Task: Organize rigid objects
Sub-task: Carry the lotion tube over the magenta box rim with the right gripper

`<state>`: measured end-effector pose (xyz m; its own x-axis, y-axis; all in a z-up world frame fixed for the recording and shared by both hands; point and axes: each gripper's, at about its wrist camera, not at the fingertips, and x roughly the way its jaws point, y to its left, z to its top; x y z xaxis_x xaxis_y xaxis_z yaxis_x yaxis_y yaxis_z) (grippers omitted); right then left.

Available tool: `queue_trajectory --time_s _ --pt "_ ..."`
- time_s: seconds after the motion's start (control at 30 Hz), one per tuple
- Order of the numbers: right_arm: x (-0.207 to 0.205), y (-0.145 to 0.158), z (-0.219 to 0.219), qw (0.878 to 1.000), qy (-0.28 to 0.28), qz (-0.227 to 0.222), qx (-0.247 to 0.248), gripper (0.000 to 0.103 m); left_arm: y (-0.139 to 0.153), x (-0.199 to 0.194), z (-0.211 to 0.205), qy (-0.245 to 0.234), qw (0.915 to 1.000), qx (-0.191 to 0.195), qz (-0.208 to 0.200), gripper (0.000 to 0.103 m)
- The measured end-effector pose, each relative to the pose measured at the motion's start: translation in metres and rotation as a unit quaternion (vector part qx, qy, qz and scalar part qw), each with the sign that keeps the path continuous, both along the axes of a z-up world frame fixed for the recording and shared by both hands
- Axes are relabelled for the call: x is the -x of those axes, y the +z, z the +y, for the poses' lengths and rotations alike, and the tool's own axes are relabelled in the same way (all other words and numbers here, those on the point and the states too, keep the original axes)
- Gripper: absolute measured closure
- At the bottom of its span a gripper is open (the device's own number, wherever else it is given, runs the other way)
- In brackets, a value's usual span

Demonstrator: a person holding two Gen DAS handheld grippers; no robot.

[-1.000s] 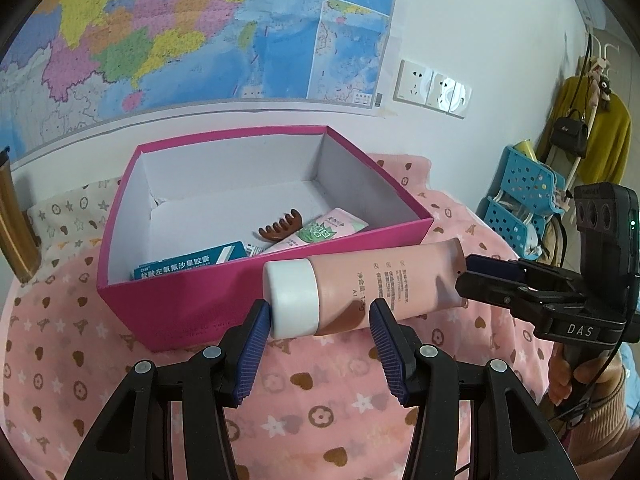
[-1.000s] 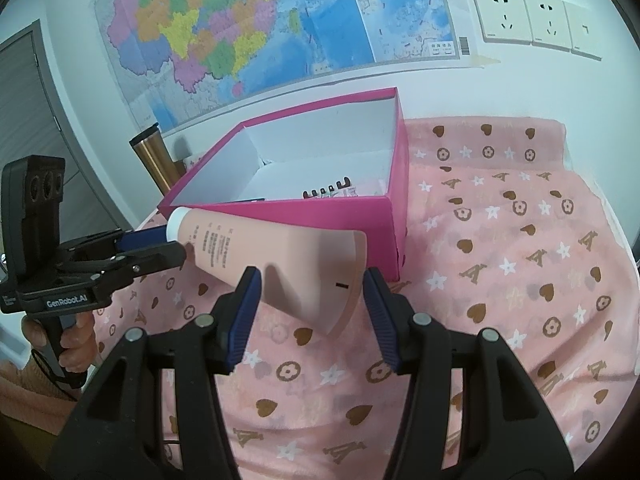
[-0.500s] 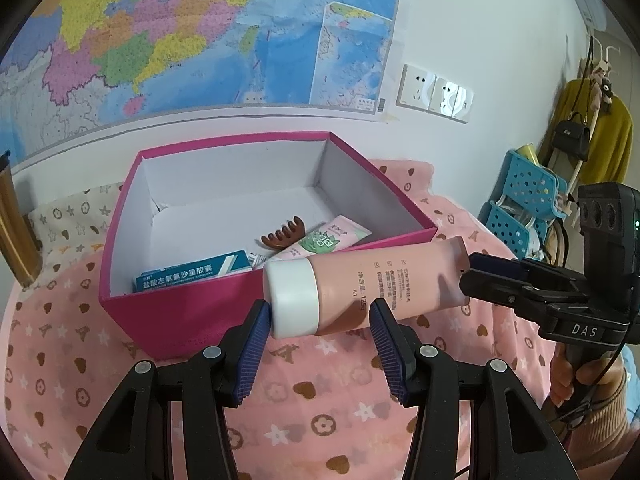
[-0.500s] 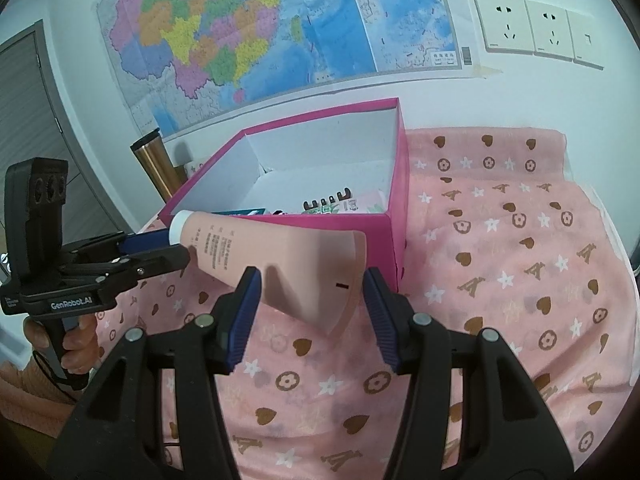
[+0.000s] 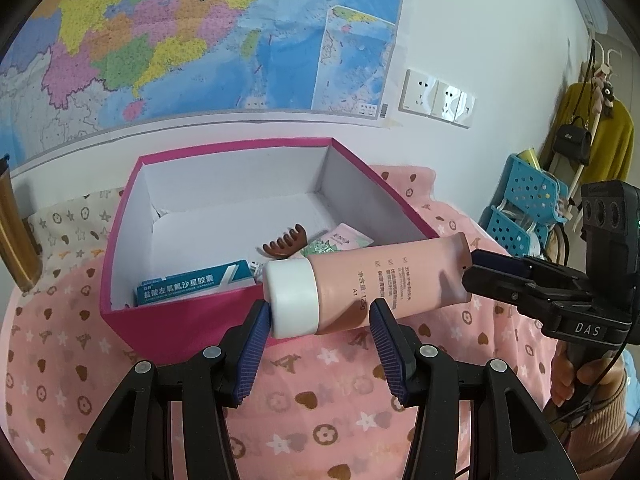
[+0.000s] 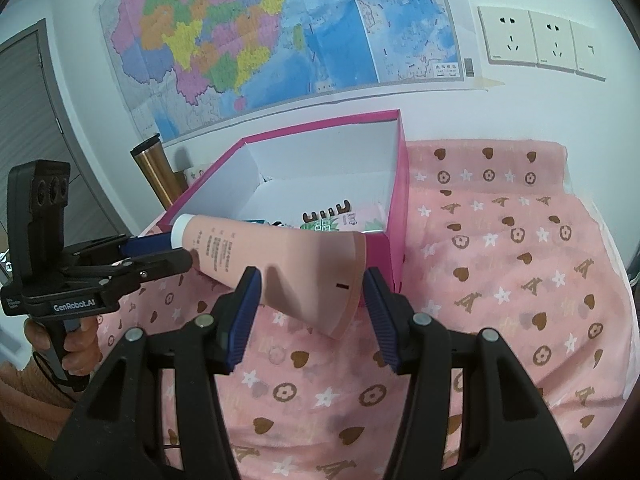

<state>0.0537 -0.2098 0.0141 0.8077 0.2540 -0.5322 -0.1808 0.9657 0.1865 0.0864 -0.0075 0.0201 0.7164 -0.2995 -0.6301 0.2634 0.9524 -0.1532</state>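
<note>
Both tongs have risen since a second ago, so more of the pink box [image 5: 192, 316] floor shows beneath the pink tube [image 5: 384, 280]. Left tongs [image 5: 320, 340] level, fingers wide, cap touching the left pad. Right tongs [image 6: 312, 312] level, wide around the crimped end; whether either grips, I cannot tell. 1 tube hangs above the box's near wall, over the cloth-covered desk [image 6: 500, 280].
</note>
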Motion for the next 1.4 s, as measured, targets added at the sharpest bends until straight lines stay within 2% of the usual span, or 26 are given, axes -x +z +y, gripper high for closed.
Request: queue_trajectory --time_s 0.4,1.4 --pt "-0.009 0.013 -0.003 1.0 0.0 -0.015 0.006 0.047 0.008 -0.009 0.0 0.002 1.0 0.001 -0.009 0.052" --pt "-0.03 0.023 -0.005 1.0 0.003 -0.018 -0.001 0.047 0.011 -0.034 0.007 0.016 0.9998 0.008 -0.006 0.052"
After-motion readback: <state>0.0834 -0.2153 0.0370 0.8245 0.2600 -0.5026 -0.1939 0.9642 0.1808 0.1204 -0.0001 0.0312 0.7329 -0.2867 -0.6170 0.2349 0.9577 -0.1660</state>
